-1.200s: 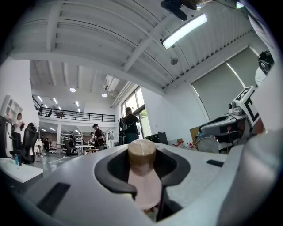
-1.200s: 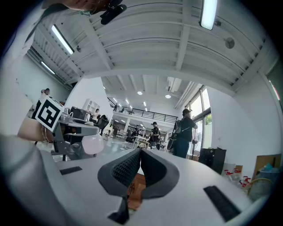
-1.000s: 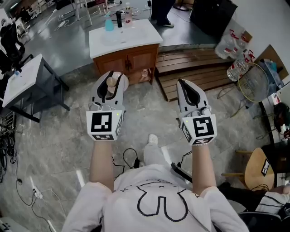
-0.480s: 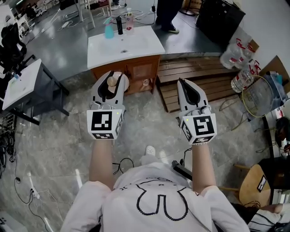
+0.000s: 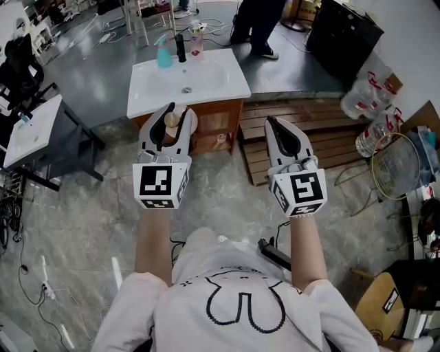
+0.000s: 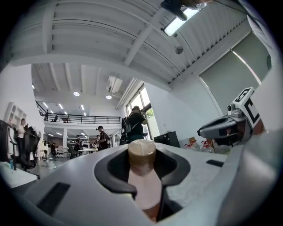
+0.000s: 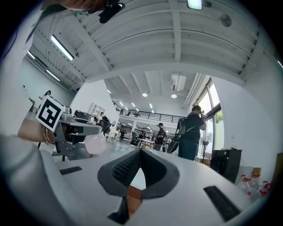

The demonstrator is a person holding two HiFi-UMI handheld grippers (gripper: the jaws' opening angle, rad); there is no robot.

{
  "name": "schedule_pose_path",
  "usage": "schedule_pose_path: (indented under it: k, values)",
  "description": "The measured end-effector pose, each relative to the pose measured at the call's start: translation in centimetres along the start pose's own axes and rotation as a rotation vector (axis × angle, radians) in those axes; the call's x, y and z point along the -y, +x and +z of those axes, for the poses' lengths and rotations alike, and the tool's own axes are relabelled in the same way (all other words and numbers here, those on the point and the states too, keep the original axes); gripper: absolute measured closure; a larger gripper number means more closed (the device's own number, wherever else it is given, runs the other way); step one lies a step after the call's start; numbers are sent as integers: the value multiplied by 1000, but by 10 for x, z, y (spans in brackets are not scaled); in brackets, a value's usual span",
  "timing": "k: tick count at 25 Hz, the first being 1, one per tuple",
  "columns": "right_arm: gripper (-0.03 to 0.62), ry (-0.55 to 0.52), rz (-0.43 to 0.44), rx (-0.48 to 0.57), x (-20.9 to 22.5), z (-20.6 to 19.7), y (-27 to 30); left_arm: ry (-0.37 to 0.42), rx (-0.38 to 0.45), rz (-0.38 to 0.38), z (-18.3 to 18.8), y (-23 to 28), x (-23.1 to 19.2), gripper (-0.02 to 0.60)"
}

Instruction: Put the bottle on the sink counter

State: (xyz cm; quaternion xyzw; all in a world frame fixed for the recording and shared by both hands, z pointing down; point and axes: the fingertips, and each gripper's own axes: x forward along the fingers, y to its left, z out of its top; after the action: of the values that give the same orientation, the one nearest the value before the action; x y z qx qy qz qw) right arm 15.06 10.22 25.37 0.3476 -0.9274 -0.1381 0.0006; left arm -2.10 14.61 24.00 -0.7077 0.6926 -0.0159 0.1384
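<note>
My left gripper is shut on a pale bottle with a tan cap, held upright between the jaws. In the left gripper view the bottle rises out of the dark pads. My right gripper is shut with nothing in it; its pads meet in the right gripper view. Both are held above the floor in front of the sink counter, a white top on a wooden cabinet. At its back edge stand a blue bottle, a dark bottle and a clear one.
A low slatted wooden platform lies right of the cabinet. A dark table stands at the left, with cables on the floor. A person stands behind the sink. Large water bottles lean at the right.
The sink counter has come nearer and lower in the head view as the person walks toward it. Both grippers keep the same pose, and the bottle stays in the left one.
</note>
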Motion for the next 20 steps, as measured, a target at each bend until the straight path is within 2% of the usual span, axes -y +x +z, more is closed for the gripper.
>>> schedule_pose_path:
  k: [11, 20]
  values:
    - [566, 9, -3, -26, 36, -31, 52, -11, -7, -13, -27, 72, -9, 459]
    - [566, 23, -25, -52, 60, -57, 126, -18, -25, -54, -59, 148, -42, 458]
